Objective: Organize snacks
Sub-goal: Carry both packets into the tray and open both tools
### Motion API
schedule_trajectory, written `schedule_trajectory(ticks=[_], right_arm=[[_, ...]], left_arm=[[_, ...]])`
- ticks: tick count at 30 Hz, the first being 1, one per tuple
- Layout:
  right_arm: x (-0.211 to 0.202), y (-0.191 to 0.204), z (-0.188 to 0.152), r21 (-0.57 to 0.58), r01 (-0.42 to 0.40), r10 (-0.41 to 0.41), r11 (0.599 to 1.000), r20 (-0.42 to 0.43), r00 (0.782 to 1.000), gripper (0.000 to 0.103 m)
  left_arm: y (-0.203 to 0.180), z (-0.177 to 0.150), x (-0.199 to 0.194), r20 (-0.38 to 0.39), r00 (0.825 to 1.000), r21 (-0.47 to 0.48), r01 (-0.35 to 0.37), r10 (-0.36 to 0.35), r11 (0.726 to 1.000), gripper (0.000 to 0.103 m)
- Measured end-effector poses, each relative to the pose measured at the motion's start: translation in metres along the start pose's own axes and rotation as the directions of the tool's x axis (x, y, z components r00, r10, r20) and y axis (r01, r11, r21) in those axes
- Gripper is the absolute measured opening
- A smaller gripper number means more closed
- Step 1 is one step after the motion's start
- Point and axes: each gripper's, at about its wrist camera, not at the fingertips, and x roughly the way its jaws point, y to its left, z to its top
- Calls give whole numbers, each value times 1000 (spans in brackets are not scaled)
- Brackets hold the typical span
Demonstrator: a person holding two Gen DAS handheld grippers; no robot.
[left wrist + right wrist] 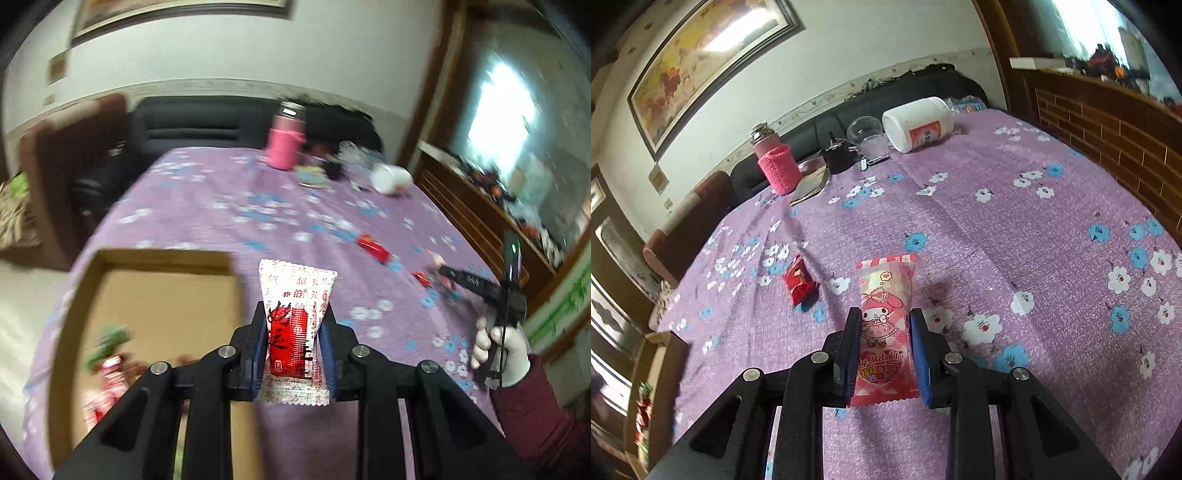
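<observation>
Left gripper (293,332), closed snugly on a white-and-red snack packet (295,314), blue pads pressing both sides of its middle, long axis running straight out along the fingers, crimped top edge farthest away. Packet white with rows of small red characters and a bold red panel at the centre, wrapper pinched into a waist where held. Just to the left and below, touching nothing, an open cardboard box (88,295), near corner almost alongside the packet, brown floor mostly bare, with a few red and green wrapped snacks (107,354) lying blurred at its near left side. Probably the drop spot, so the coming move likely a short shift leftward over the box rim before release; left hand clearly the nearer one to it. Right gripper (884,332), likewise closed on a pink Melody candy packet (884,328), cartoon rabbit girl printed on shiny pink film, striped crimp at the top, long axis again along the fingers, held above the purple flowered cloth of the counter (1034,229). Box edge barely visible far to the left in this view, well apart. Small red snack (799,284) loose on the cloth, near and to the left of the right gripper. Farther back, a pink flask (774,162) upright and a white jar (916,122) on its side.
</observation>
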Motion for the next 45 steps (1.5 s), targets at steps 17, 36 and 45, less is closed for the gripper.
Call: schedule_trajectory(ticks=[17, 36, 45], right_arm=[[-81, 188, 10, -251, -255, 257, 934, -28, 966, 28], [77, 368, -92, -377, -398, 244, 837, -394, 886, 29], [88, 365, -99, -357, -388, 237, 850, -399, 886, 40]], left_arm=[[101, 11, -38, 33, 994, -72, -98, 100, 993, 25], [174, 19, 98, -207, 976, -239, -120, 70, 964, 25], [167, 21, 92, -180, 983, -253, -72, 26, 965, 53]])
